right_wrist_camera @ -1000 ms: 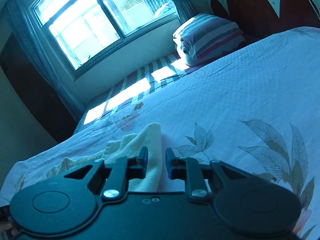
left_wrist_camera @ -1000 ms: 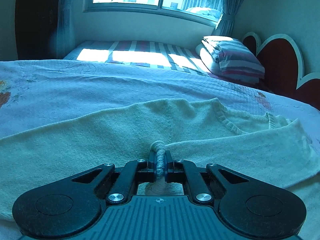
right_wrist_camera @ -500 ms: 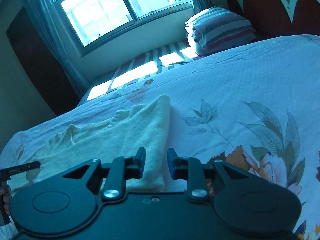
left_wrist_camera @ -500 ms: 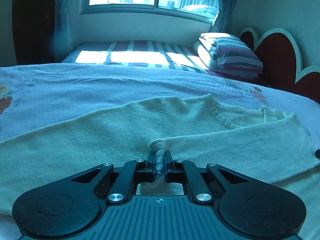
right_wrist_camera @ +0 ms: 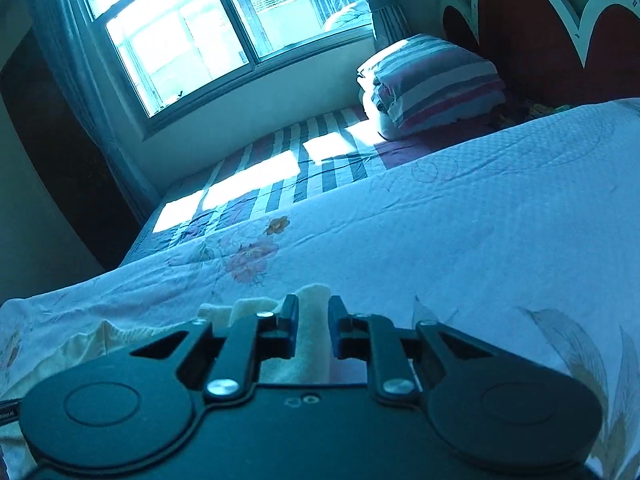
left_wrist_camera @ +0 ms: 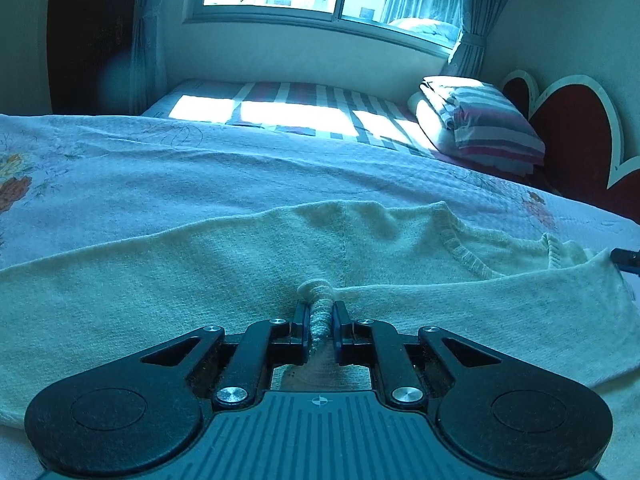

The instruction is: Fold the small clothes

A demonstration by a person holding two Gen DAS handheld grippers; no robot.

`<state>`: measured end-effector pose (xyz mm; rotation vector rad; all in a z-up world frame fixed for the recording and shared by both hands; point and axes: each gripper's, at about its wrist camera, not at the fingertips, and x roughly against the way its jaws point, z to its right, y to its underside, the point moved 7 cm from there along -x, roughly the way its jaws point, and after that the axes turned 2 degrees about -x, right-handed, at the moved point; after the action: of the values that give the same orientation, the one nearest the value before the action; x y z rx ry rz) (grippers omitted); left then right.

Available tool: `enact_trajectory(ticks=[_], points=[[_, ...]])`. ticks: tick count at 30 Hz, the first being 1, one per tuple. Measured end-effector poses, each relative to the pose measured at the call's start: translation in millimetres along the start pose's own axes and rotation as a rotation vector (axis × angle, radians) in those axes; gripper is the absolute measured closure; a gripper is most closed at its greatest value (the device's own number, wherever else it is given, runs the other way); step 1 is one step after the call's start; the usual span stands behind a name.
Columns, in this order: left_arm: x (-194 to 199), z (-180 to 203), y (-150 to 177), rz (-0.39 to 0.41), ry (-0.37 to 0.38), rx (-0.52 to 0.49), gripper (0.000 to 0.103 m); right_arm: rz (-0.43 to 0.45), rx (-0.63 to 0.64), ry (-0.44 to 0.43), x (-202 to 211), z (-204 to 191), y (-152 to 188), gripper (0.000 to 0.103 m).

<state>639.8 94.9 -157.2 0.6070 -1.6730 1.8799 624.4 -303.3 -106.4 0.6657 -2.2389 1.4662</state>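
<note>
A cream knitted sweater (left_wrist_camera: pixel 200 280) lies spread across the flowered bedspread (left_wrist_camera: pixel 200 176). My left gripper (left_wrist_camera: pixel 321 312) sits low on its near edge. A bunched fold of the knit stands pinched between the jaws, which are opening slightly. In the right wrist view, one narrow end of the sweater (right_wrist_camera: pixel 316 344) lies under my right gripper (right_wrist_camera: pixel 313 308). The cloth runs between its closing jaws, and the pads do not visibly press on it. The right gripper's tip shows at the far right edge of the left wrist view (left_wrist_camera: pixel 626 258).
The bedspread (right_wrist_camera: pixel 480 240) stretches wide to the right of the sweater. A folded striped quilt (left_wrist_camera: pixel 480 124) sits at the back by the red heart-shaped headboard (left_wrist_camera: pixel 572 132). Beyond the bedspread are a striped sheet in sunlight and a window with curtains.
The right gripper has come in low over the sweater's end, and its jaws have narrowed around it. The left gripper has stayed in place, its jaws a little wider around the fold.
</note>
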Motion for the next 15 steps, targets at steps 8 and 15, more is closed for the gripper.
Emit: enact_trajectory(ticks=[8, 15], points=[[7, -2, 6, -0.009, -0.021, -0.039, 0.075, -0.06, 0.022, 0.102, -13, 6, 5, 0.086], [20, -1, 1, -0.006, -0.071, -0.078, 0.045, -0.111, 0.103, 0.074, 15, -2, 48, 0.082]])
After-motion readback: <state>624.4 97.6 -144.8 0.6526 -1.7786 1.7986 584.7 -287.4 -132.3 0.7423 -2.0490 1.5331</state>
